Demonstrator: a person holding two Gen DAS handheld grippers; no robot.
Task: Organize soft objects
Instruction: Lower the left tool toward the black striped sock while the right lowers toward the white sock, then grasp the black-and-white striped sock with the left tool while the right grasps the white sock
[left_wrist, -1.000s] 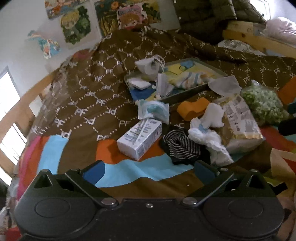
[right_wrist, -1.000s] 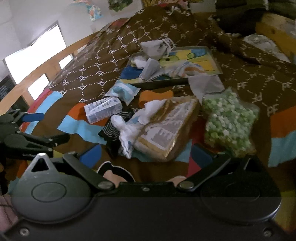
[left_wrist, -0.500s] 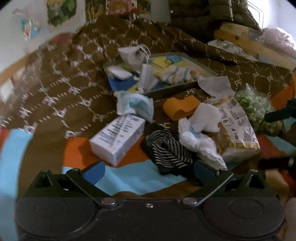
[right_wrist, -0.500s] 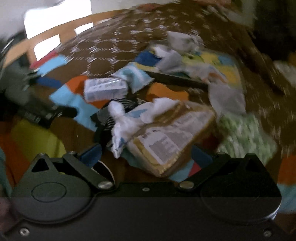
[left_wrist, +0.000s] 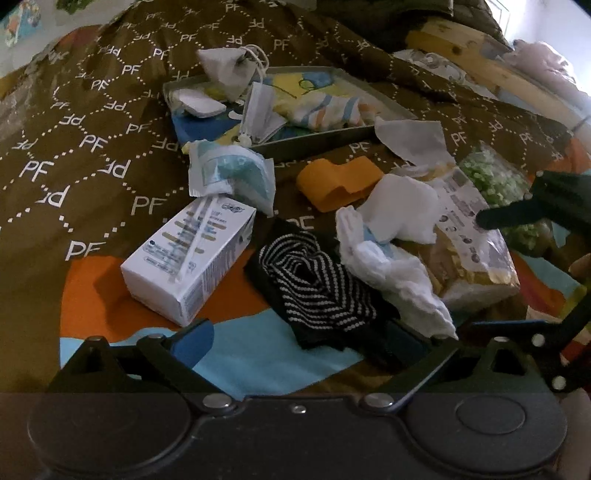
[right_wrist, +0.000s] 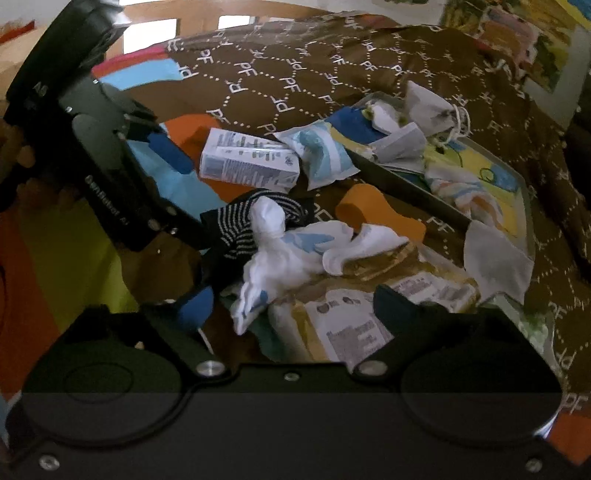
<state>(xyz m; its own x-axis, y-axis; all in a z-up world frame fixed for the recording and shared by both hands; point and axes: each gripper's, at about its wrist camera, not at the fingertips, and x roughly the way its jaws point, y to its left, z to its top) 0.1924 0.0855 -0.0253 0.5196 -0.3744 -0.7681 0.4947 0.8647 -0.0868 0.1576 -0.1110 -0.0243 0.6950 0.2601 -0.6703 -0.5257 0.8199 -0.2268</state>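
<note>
Now: left gripper (left_wrist: 299, 341) wide apart, empty, just before black-and-white striped sock (left_wrist: 317, 291) | right gripper (right_wrist: 295, 306) wide apart, empty, above white sock (right_wrist: 280, 254) on packet (right_wrist: 373, 306) | tray (left_wrist: 325, 138) beyond, on bedspread (left_wrist: 92, 147).

We note a brown bedspread (left_wrist: 110, 122) with white dotted lattice and orange, light-blue patches; a black-and-white striped cloth (left_wrist: 314, 291); an orange band (left_wrist: 340, 182); a white crumpled cloth (left_wrist: 391, 266) with blue marks.
</note>
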